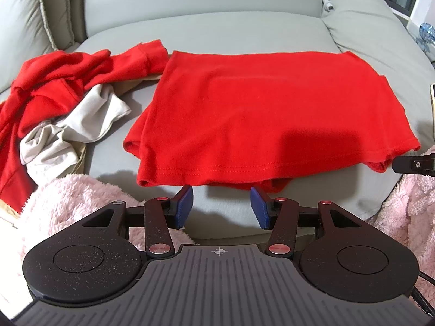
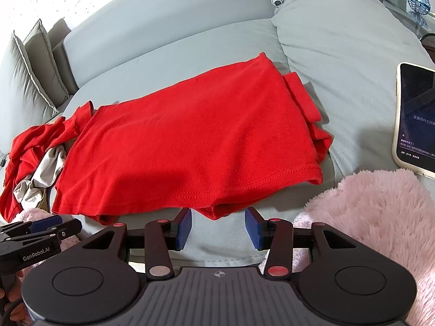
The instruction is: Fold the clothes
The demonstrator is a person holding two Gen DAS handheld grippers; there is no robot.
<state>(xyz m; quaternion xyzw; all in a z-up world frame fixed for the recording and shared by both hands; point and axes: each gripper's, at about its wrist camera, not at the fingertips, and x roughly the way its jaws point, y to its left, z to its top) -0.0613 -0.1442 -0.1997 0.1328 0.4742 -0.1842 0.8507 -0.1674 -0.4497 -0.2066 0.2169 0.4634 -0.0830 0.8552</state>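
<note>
A folded red garment (image 1: 266,114) (image 2: 195,146) lies flat on the grey sofa seat (image 1: 217,32) (image 2: 190,54). My left gripper (image 1: 221,203) hovers just short of its near hem, open, with only grey cushion between the blue pads. In the right wrist view my right gripper (image 2: 218,225) stands open at the near hem too, where a red fold hangs between and beyond its fingertips without being pinched. The right gripper's tip (image 1: 413,164) shows at the left view's right edge; the left gripper (image 2: 40,231) shows at the right view's lower left.
A crumpled pile of red clothes (image 1: 54,81) (image 2: 27,146) and a beige garment (image 1: 81,125) (image 2: 43,174) lies left of the folded piece. A pink fluffy blanket (image 1: 81,198) (image 2: 375,217) covers the near edge. A phone (image 2: 416,119) rests on the right cushion. A pillow (image 2: 30,62) leans at the far left.
</note>
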